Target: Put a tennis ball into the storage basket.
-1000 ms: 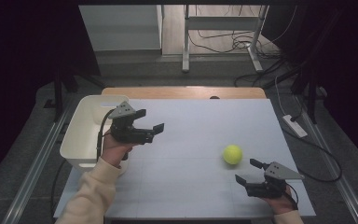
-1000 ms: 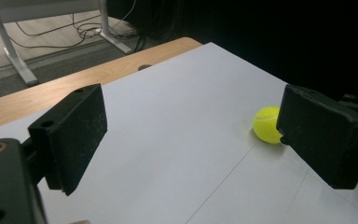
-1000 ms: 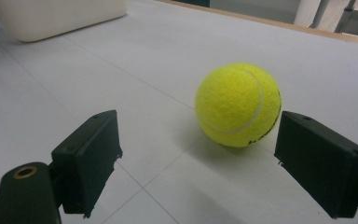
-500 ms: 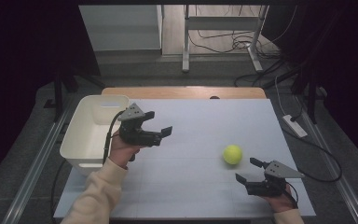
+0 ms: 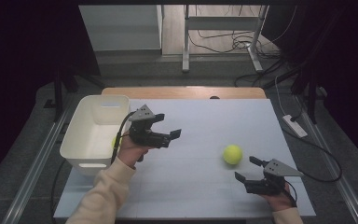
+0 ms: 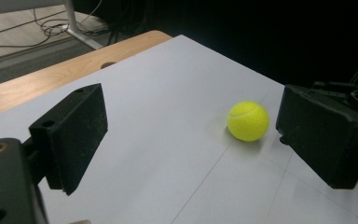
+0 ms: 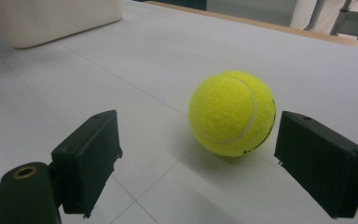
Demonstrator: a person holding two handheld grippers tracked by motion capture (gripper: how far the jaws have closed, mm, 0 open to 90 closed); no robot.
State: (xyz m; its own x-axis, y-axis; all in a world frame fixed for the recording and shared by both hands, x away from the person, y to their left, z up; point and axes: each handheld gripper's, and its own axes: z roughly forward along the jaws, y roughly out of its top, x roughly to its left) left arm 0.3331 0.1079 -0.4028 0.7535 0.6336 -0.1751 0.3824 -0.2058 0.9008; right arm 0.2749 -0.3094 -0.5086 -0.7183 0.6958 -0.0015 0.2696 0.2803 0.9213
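A yellow tennis ball lies on the white table top, right of centre. My right gripper rests low near the front right, open, its jaws pointing at the ball from just in front of it. In the right gripper view the ball sits a little beyond the two black pads, touching neither. My left gripper hovers open over the table beside the bin, aimed right. Its own view shows the ball farther off between its spread jaws, and nothing is held.
A white plastic bin stands at the table's left edge; a bit of yellow shows inside it behind my left hand. The bin's corner appears in the right gripper view. A wooden strip borders the far edge. Cables lie on the floor beyond.
My left gripper has moved right, away from the bin and toward the table's middle, staying open. The right gripper and the ball have not moved.
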